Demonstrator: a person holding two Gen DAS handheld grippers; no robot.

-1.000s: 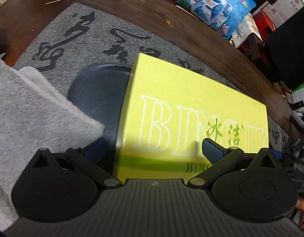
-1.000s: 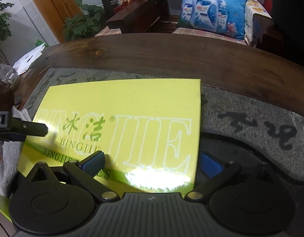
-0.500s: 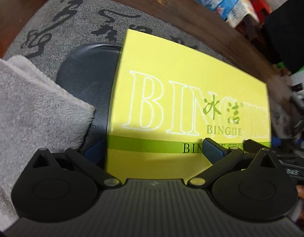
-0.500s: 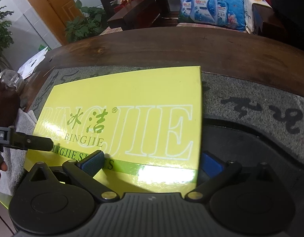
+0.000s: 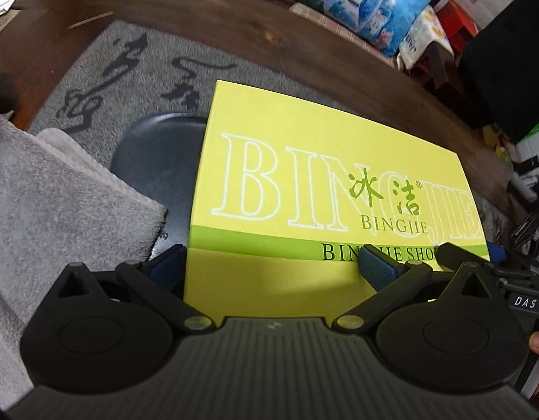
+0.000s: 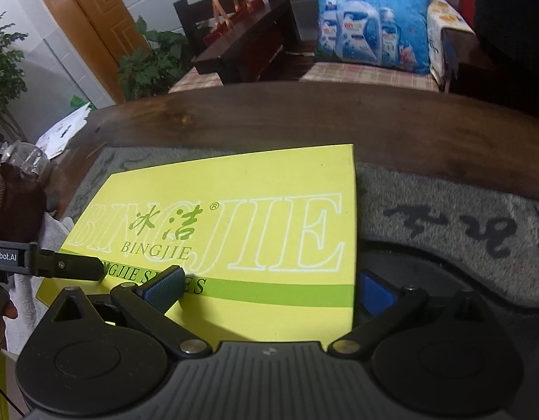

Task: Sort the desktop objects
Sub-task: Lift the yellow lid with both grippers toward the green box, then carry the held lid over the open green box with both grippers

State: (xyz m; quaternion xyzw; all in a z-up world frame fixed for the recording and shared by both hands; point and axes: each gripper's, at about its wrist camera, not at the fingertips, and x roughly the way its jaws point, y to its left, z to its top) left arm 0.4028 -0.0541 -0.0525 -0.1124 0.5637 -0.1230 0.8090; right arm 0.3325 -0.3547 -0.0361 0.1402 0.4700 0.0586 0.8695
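A flat yellow-green box lid (image 5: 322, 189) printed BINGJIE fills the middle of both views (image 6: 241, 224). My left gripper (image 5: 273, 266) grips its left end: one blue pad lies on top, the other is under the edge. My right gripper (image 6: 269, 288) grips its right end the same way, one pad on top, one below the edge. The lid is held level above a dark tray (image 5: 157, 150) that lies on a grey calligraphy mat (image 5: 129, 70).
A grey towel (image 5: 55, 210) lies at the left of the tray. The mat sits on a dark wooden table (image 6: 304, 112). A glass jar (image 6: 24, 161) and papers stand at the far left. A blue cushion (image 6: 371, 17) and chairs lie beyond the table.
The lid, tilted up at first, has come level and sits a little farther from both cameras. Both grippers stay clamped on its ends.
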